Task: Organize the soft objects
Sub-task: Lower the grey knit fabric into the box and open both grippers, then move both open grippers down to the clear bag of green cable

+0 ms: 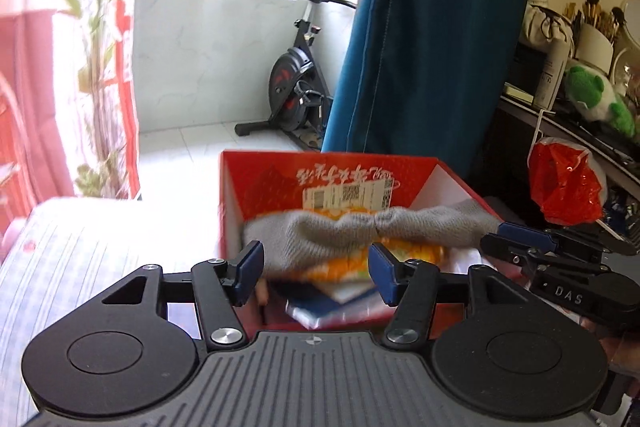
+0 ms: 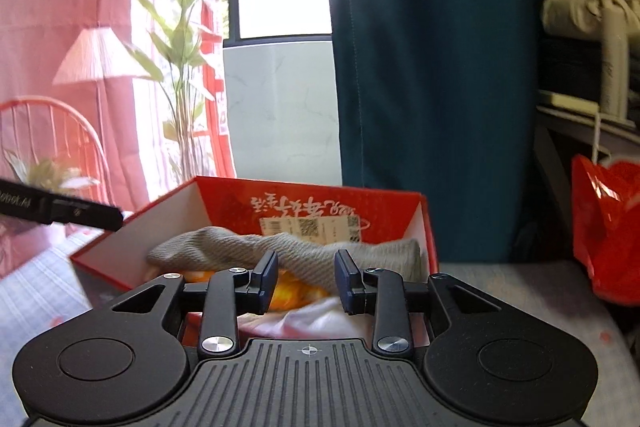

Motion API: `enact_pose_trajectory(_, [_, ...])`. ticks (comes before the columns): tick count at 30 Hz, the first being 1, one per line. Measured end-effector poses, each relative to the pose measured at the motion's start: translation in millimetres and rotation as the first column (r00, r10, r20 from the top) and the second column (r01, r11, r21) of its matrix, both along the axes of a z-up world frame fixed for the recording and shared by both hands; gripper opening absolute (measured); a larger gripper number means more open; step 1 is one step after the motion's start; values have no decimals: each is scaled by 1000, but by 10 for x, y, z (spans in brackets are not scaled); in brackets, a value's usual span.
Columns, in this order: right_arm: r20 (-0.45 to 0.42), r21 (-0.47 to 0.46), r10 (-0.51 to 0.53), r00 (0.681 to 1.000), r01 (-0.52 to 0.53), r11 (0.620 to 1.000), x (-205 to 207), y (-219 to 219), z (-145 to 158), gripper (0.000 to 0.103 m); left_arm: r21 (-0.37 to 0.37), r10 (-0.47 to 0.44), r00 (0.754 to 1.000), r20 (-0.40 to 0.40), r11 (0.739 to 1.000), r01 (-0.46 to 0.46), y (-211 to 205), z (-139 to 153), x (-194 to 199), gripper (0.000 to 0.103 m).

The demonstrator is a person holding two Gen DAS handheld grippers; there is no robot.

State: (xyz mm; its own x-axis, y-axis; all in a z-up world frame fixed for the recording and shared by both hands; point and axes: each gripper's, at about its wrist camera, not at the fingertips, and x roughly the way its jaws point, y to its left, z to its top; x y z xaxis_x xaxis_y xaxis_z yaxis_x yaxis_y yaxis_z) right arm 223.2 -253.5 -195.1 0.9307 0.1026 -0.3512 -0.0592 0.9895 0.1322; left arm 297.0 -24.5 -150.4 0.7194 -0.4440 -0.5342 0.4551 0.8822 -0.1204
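A grey knitted cloth [image 1: 360, 231] lies draped across the contents inside the open red box [image 1: 400, 167], over something orange [image 1: 340, 269]. The left gripper [image 1: 316, 269] and right gripper [image 2: 306, 281] both hover at the box's near edge, fingers spread apart, holding nothing. A red plastic bag [image 2: 608, 227] hangs beside the box.

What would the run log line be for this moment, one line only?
left claw: open, empty | right claw: open, empty | grey knit cloth: lying across items in red box | both claws at box's near edge
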Motion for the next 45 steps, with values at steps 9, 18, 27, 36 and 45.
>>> enact_pose_trajectory(9, [-41, 34, 38, 998, -37, 999, -448, 198, -114, 29, 27, 11, 997, -72, 1000, -10, 348, -201, -401, 59])
enact_pose_trajectory(18, [-171, 69, 120, 978, -110, 992, -604, 507, -487, 29, 36, -3, 976, -219, 999, 11, 434, -738, -433, 49])
enact_pose_trajectory(27, [-256, 90, 170, 952, -152, 984, -513, 796, -736, 34, 19, -23, 956, -293, 999, 30, 407, -1125, -390, 49])
enact_pose_trajectory(36, [-304, 114, 160, 939, -131, 985, -429, 805, -908, 54, -4, -2, 953, -301, 1000, 0, 448, -1279, -271, 50])
enact_pose_trajectory(45, [-386, 136, 134, 913, -87, 987, -317, 849, -884, 58, -7, -34, 954, -298, 999, 33, 376, -1282, -270, 44])
